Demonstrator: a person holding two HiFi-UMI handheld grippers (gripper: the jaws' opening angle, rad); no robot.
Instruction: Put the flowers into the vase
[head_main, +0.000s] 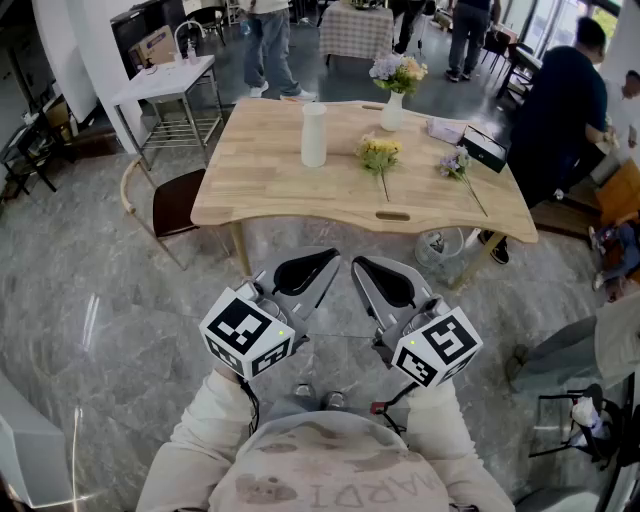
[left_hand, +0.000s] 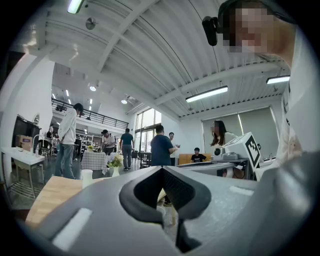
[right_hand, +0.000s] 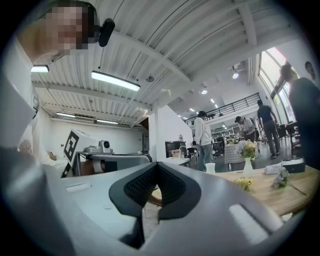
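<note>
On the wooden table (head_main: 270, 190) stands an empty white vase (head_main: 313, 135), also in the left gripper view (left_hand: 86, 177) and the right gripper view (right_hand: 210, 168). A yellow bunch of flowers (head_main: 379, 153) lies at mid table, and a purple sprig (head_main: 456, 165) lies to its right. A small vase with flowers in it (head_main: 392, 108) stands at the far edge. My left gripper (head_main: 325, 258) and right gripper (head_main: 360, 264) hang close to my body, well short of the table. Both are shut and hold nothing.
A brown chair (head_main: 177, 202) stands at the table's left end. A person in dark clothes (head_main: 555, 110) sits at the right end. A dark box (head_main: 484, 148) lies on the table's right side. A white side table (head_main: 165, 80) and standing people are behind.
</note>
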